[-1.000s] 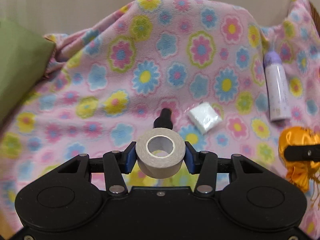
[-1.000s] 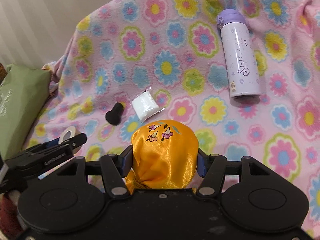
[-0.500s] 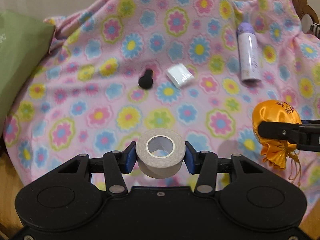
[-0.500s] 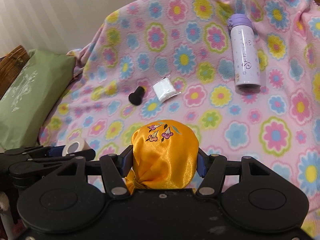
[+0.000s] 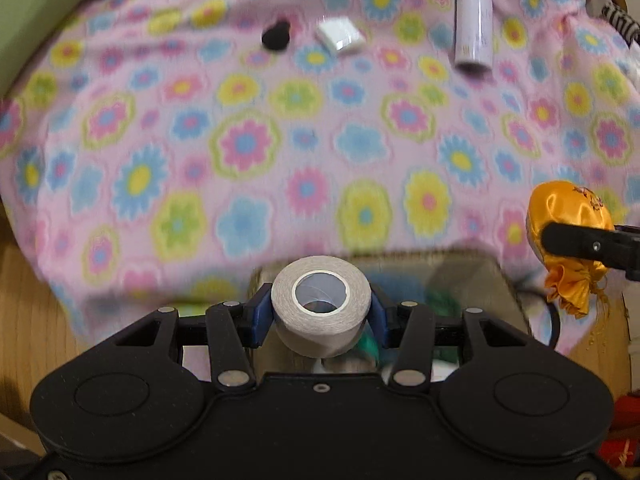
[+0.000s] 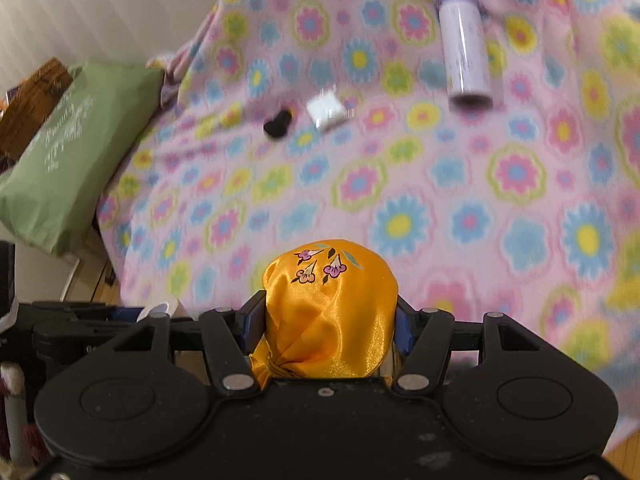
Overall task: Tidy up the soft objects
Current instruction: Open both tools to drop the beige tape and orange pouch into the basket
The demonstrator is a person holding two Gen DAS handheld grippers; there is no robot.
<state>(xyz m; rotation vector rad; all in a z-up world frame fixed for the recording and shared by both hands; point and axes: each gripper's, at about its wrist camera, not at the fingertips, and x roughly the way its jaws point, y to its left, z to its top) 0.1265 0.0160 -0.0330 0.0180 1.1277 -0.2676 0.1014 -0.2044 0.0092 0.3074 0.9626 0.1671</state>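
Note:
My left gripper [image 5: 320, 314] is shut on a grey roll of tape [image 5: 320, 308], held above a cardboard box [image 5: 472, 276] at the blanket's near edge. My right gripper [image 6: 330, 320] is shut on an orange satin pouch [image 6: 330, 300] with embroidered flowers; that pouch [image 5: 568, 220] also shows at the right of the left wrist view. Far off on the pink flowered blanket [image 5: 240, 140] lie a small white packet [image 5: 340, 36], a black stopper [image 5: 276, 36] and a white bottle with a purple cap [image 5: 474, 28]. In the right wrist view the packet [image 6: 326, 110], stopper [image 6: 278, 124] and bottle [image 6: 464, 52] lie far ahead.
A green cushion [image 6: 68, 152] lies at the blanket's left edge, with a wicker basket [image 6: 36, 100] behind it. Blurred green and blue items sit inside the box. Wooden floor [image 5: 24, 320] shows beside the blanket. The left gripper's body [image 6: 80, 320] sits low at the left of the right wrist view.
Both grippers have pulled back from the blanket, still holding the tape and the pouch. The packet, stopper and bottle now look farther away, and the box has come into view under the left gripper.

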